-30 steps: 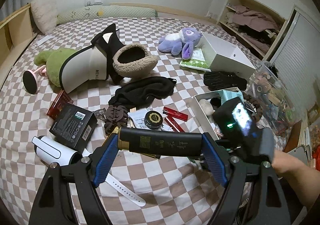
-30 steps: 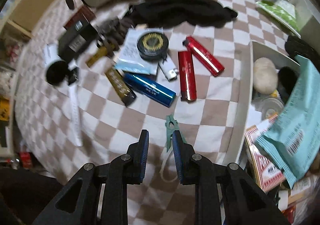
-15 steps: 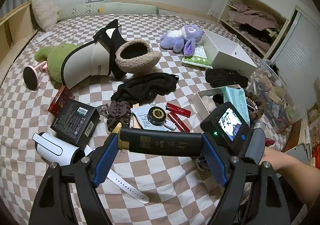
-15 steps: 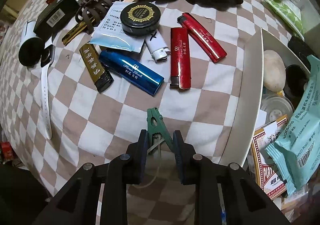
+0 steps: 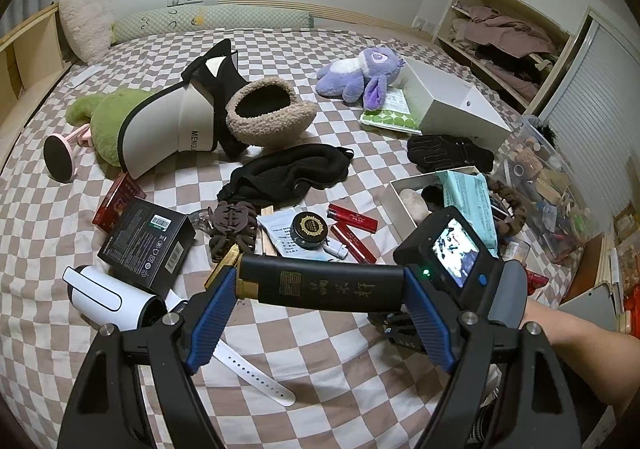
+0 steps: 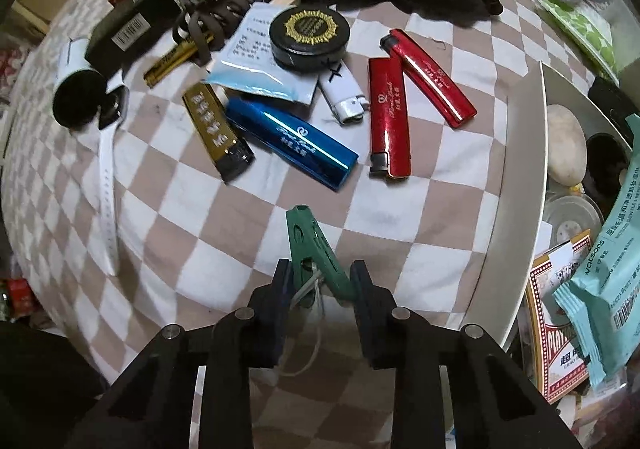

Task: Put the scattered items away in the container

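My left gripper (image 5: 320, 291) is shut on a black lighter (image 5: 320, 287) with a gold end, held crosswise between the blue pads above the checkered bedspread. My right gripper (image 6: 318, 277) is low over the bed, shut on the splayed handles of a green clothes peg (image 6: 310, 245) that trails a white string. Just right of it is the rim of the white container (image 6: 524, 169), which holds a stone, a wipes pack and playing cards. A blue lighter (image 6: 292, 149), two red lighters (image 6: 390, 117), a white lighter and a black round tin (image 6: 308, 37) lie ahead.
A black box (image 5: 146, 241), a white watch strap (image 5: 248, 373), a brown hair claw, a black cloth, hats and plush toys are scattered on the bed. An open white box (image 5: 448, 105) lies at the far right. A clear bin of clutter stands beside the bed.
My right gripper slid forward until the green peg sat between its fingers, then shifted a little left with the peg. The left gripper kept hold of the black lighter.
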Motion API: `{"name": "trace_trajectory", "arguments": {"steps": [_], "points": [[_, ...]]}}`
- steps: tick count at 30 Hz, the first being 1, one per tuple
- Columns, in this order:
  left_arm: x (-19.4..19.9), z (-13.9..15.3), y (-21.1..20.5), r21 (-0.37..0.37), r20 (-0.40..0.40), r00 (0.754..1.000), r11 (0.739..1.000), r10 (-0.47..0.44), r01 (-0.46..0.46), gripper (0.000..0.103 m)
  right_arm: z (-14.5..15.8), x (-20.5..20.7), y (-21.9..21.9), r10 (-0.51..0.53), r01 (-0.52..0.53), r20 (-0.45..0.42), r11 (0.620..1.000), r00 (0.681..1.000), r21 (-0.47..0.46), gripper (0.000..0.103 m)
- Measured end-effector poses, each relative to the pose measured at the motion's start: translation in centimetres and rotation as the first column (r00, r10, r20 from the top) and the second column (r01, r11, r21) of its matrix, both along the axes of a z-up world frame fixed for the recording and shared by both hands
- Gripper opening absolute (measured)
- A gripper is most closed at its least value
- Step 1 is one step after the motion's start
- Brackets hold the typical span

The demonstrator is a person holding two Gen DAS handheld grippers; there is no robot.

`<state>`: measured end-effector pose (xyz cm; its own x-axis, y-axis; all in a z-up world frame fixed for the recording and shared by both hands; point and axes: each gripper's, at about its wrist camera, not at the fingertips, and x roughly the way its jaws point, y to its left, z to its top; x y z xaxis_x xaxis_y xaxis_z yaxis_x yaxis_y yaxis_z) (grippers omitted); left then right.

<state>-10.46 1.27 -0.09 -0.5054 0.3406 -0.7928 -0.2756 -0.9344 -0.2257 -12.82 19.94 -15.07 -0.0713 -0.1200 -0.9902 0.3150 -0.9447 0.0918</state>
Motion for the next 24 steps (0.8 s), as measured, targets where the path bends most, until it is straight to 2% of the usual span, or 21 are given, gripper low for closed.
{"name": "trace_trajectory", "arguments": {"steps": [4,8,16,18,24], "points": [[0.1,0.0,0.2,-0.002,-0.001,1.000,1.000,0.001,-0.001,0.082,1.0,-0.4,-0.4,-0.013,0.012,-0.024,0.999,1.000,-0.039,0.029],[0.0,0.1,0.2,0.000,-0.003,1.000,1.000,0.003,-0.003,0.082,3.3,-0.5,0.0,-0.039,0.033,-0.060,0.995,0.997,-0.096,0.029],[0.0,0.4,0.5,0.000,-0.009,1.000,1.000,-0.004,0.004,0.082,7.4,0.8,3.3,-0.097,0.073,-0.121,0.979,0.988,-0.192,0.029],[0.0,0.4,0.6,-0.001,-0.009,1.000,1.000,-0.005,0.005,0.082,7.7,-0.6,2.6,-0.103,0.074,-0.140,0.977,0.985,-0.202,0.029],[-0.1,0.5,1.1,-0.008,-0.010,1.000,1.000,-0.004,0.004,0.082,9.3,-0.3,3.1,-0.125,0.083,-0.198,0.974,0.972,-0.210,0.029]]}}
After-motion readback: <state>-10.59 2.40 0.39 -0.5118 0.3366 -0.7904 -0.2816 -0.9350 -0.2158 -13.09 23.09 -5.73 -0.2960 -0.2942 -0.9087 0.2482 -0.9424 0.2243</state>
